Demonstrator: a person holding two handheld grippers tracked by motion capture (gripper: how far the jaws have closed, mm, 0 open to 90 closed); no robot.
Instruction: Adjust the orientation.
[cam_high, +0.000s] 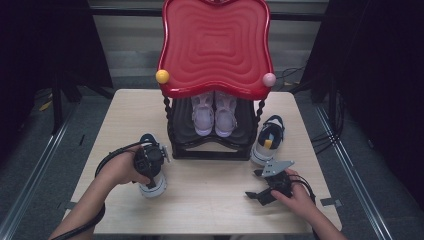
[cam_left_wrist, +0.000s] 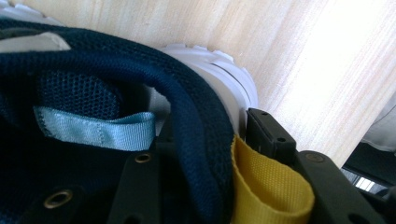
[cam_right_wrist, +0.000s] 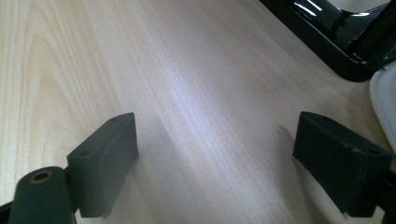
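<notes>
A navy sneaker with a white sole (cam_high: 156, 189) lies on the wooden table (cam_high: 210, 200) at the left front. My left gripper (cam_high: 150, 170) points down onto its heel. In the left gripper view the navy mesh heel collar (cam_left_wrist: 201, 121) and a yellow pull tab (cam_left_wrist: 266, 186) sit between the two jaws, one jaw inside the shoe and one outside, both against the heel. My right gripper (cam_high: 257, 195) rests low over the table at the right front, open, with bare wood between its fingers (cam_right_wrist: 215, 154).
A black shoe rack (cam_high: 210, 150) with a red wavy top (cam_high: 215, 45) stands mid-table, holding a lavender pair of shoes (cam_high: 214, 117) on its lower shelf. A second navy and white sneaker (cam_high: 268, 137) sits right of the rack. Yellow (cam_high: 162, 76) and pink (cam_high: 269, 79) knobs mark the top's corners.
</notes>
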